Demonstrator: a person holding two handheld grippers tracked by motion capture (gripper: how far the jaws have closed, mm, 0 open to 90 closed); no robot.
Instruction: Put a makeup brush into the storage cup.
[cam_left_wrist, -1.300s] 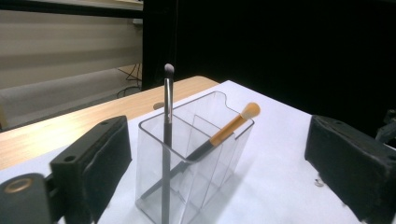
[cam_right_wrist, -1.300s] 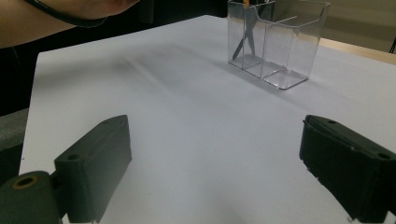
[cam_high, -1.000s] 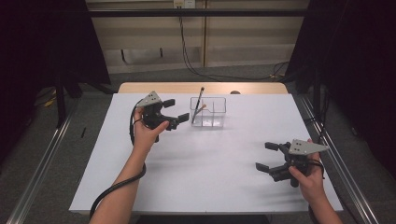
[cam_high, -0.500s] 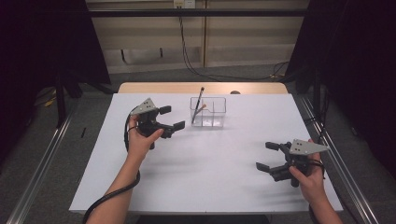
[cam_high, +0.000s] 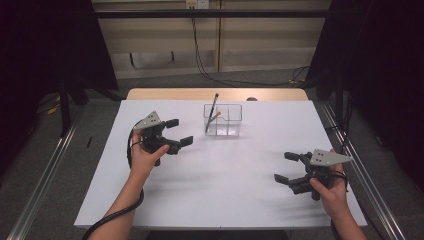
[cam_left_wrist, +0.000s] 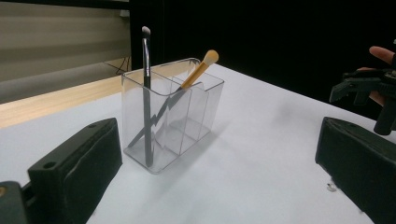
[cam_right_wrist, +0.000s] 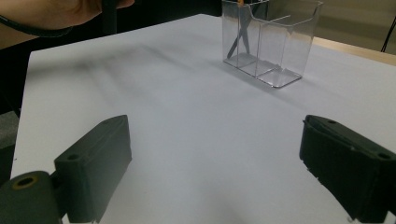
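A clear plastic organizer (cam_high: 223, 120) (cam_left_wrist: 173, 112) (cam_right_wrist: 271, 39) with several compartments stands at the table's far middle. In its left compartment stand a black-handled brush (cam_high: 213, 111) (cam_left_wrist: 146, 93) and an orange-tipped brush (cam_high: 216, 116) (cam_left_wrist: 200, 70), which leans. My left gripper (cam_high: 179, 132) hovers left of the organizer, open, with nothing between its jaws. My right gripper (cam_high: 286, 166) is low at the front right of the table, open and empty. The right gripper (cam_left_wrist: 362, 91) also appears far off in the left gripper view.
A white sheet (cam_high: 215, 170) covers the table, with a wooden strip (cam_high: 215, 94) along the far edge. Metal rails (cam_high: 42, 175) run along both sides. Cables (cam_high: 210, 65) hang behind the table.
My left gripper has drawn back leftward and toward the person, away from the organizer. The right gripper has stayed almost still.
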